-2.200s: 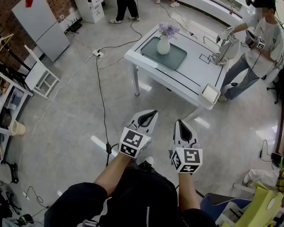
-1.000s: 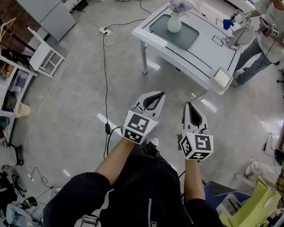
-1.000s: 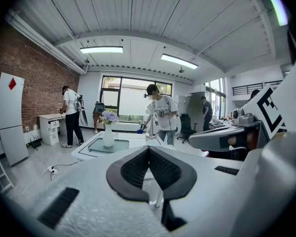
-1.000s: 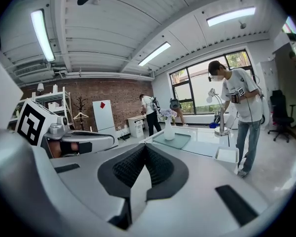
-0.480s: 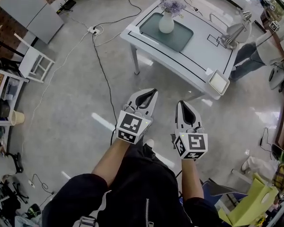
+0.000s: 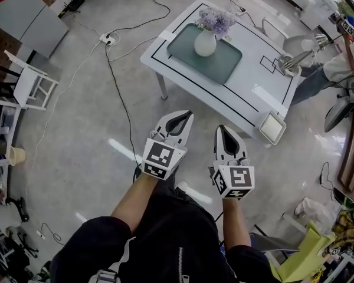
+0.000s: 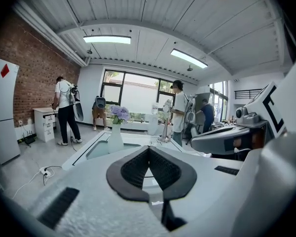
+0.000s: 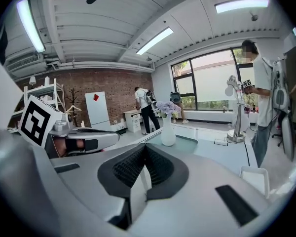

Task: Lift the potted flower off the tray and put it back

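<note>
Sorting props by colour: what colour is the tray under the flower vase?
Muted grey-green. The tray shows best in the head view.

White table (image 6: pixel 255 75) out on the grey floor, a metal stand (image 6: pixel 296 58) up at its right end and a small white box (image 6: pixel 272 127) at the near corner. A person (image 6: pixel 335 69) is right beside that end. A black cable (image 6: pixel 119 96) snakes away from a power strip (image 6: pixel 104 38), and a white chair (image 6: pixel 25 81) sits well off left.

We are seeing a smooth, glossy white vase (image 6: pixel 205 43) on a matt grey-green tray (image 6: pixel 223 68), above a polished, light-reflecting grey floor (image 6: pixel 76 122)
</note>
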Motion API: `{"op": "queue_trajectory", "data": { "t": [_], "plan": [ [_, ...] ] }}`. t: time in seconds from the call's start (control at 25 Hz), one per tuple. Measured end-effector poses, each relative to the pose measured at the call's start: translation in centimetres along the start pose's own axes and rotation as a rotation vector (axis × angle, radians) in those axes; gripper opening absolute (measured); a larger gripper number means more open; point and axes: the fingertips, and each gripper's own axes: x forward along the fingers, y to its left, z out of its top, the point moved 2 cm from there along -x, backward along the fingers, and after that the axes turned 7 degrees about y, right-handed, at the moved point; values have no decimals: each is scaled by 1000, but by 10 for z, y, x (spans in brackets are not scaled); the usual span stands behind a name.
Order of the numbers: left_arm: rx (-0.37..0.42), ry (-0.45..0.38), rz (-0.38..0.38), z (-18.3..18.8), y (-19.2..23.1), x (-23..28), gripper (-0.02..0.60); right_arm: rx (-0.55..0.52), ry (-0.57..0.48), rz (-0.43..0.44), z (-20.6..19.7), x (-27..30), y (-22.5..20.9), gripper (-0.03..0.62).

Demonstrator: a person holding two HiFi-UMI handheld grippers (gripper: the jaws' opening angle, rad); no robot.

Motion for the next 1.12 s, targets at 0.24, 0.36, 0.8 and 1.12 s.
{"op": "queue_trajectory", "data": {
  "t": [0.24,0.36,0.8,1.12],
  "plan": [
    [-4,20,-18,19,54,53,6,10,22,-24,29,65,-24,6],
    [-8,28,-24,25,77,72,6,9,31,-30,41,92,-32,6],
    [2,41,-51,40,112,124,6,9,28,-53,70,144,-57,6],
    [-3,64,-51,45,98,154,6,4,21,-22,79,155,-83,6]
  ]
}}
